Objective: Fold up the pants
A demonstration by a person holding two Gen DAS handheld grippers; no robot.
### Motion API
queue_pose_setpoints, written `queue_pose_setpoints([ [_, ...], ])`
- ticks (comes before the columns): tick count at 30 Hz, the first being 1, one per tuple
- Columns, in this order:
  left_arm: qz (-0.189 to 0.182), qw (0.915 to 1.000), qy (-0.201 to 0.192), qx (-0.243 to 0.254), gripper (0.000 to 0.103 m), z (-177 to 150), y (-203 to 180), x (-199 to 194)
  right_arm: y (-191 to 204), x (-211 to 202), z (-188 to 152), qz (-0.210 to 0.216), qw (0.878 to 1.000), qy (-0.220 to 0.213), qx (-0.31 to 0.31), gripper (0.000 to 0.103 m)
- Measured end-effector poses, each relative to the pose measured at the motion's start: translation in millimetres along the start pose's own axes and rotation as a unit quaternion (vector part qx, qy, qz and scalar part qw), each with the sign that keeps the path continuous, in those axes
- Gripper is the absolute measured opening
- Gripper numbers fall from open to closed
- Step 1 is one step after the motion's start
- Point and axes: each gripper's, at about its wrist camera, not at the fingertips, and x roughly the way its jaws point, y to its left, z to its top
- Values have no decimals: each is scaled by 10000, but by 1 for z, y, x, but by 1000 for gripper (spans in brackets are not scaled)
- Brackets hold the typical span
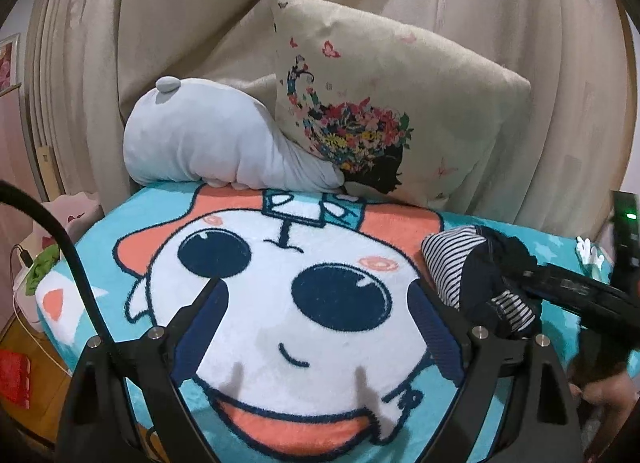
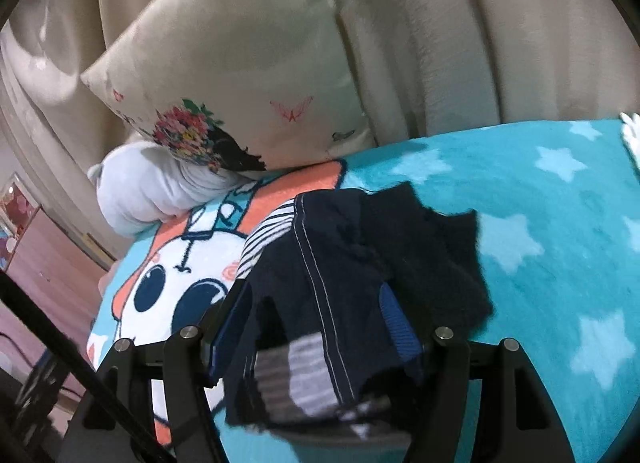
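On the left, the left tongs stand wide with nothing between the pads, hovering over the white cartoon face printed on the blanket that covers the bed. Two finger shadows fall on the blanket just below them, so they look low over the surface, though contact cannot be told. Far behind, a grey plush toy and a butterfly cushion lean against the curtain, well clear of the working area.

To the right lie the pants: dark navy, with a striped inner band and a pale stitched seam, bunched in a heap at the right edge of the cartoon face. The right tongs have the near part of that heap between their fingers, the cloth draped over and around the blue pads. The jaws are partly apart, and the wad fills the gap, so I judge this a grip on a thick fold, not on a single layer.

The step in hand looks like carrying the bundle toward open blanket to spread it out. To do it well, keep the right grip firm while dragging to the middle, and bring the left tongs across to catch the waistband or a free edge of the heap. Pinch one clear edge, not a lump. Then draw the two hands apart so the legs fall straight before any fold is made.
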Motion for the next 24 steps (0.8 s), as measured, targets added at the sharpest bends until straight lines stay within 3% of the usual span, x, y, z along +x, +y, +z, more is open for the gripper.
queue_pose_setpoints([
  [12,-115,9996,249,1,90,-4,-2,5,-1,-39,-24,-112,9993,-348,40,74],
  [24,-167,9990,396,130,90,-7,-14,4,-6,-45,-37,-230,9993,-293,-11,75],
])
